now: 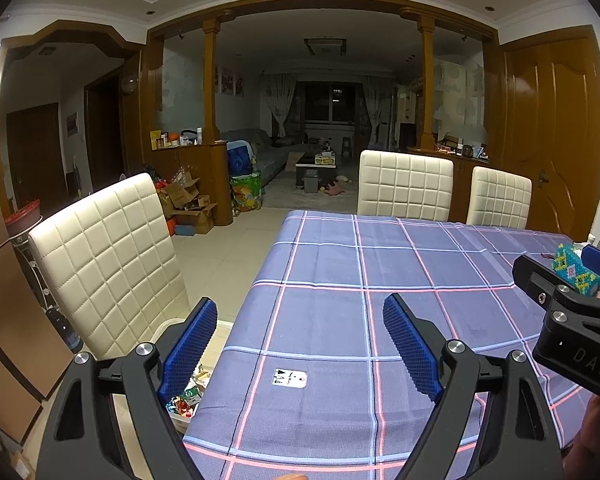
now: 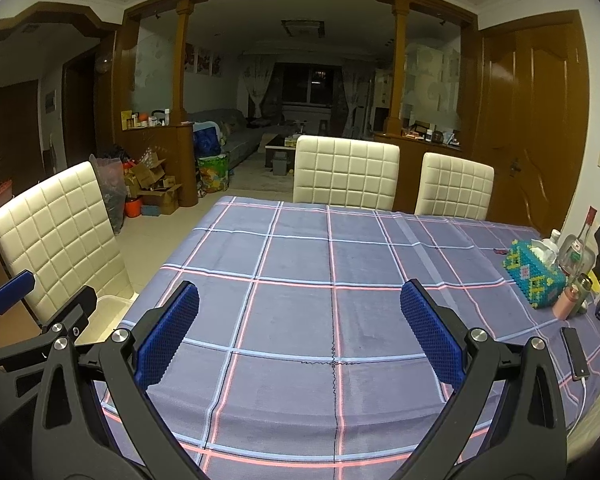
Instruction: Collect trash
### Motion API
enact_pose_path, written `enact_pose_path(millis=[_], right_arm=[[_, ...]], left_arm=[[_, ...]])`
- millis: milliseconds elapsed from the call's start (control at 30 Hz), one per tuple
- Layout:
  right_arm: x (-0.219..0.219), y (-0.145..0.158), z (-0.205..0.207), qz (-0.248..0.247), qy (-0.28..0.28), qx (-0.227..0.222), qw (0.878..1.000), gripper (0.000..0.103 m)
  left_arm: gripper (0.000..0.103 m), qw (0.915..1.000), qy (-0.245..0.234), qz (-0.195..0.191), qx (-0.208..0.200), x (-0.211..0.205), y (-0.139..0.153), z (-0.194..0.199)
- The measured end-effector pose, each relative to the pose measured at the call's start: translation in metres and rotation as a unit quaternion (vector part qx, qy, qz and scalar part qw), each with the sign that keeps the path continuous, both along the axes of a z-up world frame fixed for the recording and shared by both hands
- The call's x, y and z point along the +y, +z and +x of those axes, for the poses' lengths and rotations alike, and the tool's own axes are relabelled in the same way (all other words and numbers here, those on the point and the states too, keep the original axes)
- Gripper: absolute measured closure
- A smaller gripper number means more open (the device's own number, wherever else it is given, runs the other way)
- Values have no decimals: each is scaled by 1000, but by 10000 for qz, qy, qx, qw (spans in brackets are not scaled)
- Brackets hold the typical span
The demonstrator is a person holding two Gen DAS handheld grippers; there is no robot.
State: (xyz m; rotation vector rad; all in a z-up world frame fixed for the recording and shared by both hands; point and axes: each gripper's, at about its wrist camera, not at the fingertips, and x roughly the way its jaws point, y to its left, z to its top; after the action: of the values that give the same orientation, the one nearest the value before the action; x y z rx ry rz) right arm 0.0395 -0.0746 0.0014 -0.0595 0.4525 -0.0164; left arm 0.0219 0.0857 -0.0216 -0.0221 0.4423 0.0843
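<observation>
Table edge: the table (image 2: 300,248) under its blue plaid cloth has its left edge running up and away in the left wrist view; the near edge curves low across both views.
Gap at left: between the table's left edge and the near cream chair (image 1: 108,264) lies a strip of pale tiled floor, open toward the dark living room beyond.
Trash: colourful wrappers (image 1: 188,394) lie in a white bin (image 1: 180,420) on the floor just beside the table's left edge, partly hidden behind the left gripper's finger.
On the cloth: a small white printed scrap (image 1: 290,378) lies flat near the left edge, between the left gripper's fingers in the picture.
Far side: two cream chairs (image 2: 346,176) stand against the far edge.
Right side: a beaded tissue box (image 2: 534,270), bottles (image 2: 576,256) and a phone (image 2: 574,354) on a cable crowd the right edge.
Left gripper (image 1: 300,344): low over the near left corner, pointing along the table; fingers spread wide, nothing between them.
Right gripper (image 2: 300,328): beside it to the right, over the near middle of the cloth, level and pointing forward; fingers spread wide, holding nothing.
Spacing: the two grippers are near each other, apart.
</observation>
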Motion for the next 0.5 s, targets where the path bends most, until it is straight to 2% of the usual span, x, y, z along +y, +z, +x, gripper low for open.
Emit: enact_pose_path(millis=[500], right_arm=[[-2, 2, -7, -24, -84, -113, 9999, 4]], left_arm=[[20, 10000, -49, 31, -38, -3, 2, -1]])
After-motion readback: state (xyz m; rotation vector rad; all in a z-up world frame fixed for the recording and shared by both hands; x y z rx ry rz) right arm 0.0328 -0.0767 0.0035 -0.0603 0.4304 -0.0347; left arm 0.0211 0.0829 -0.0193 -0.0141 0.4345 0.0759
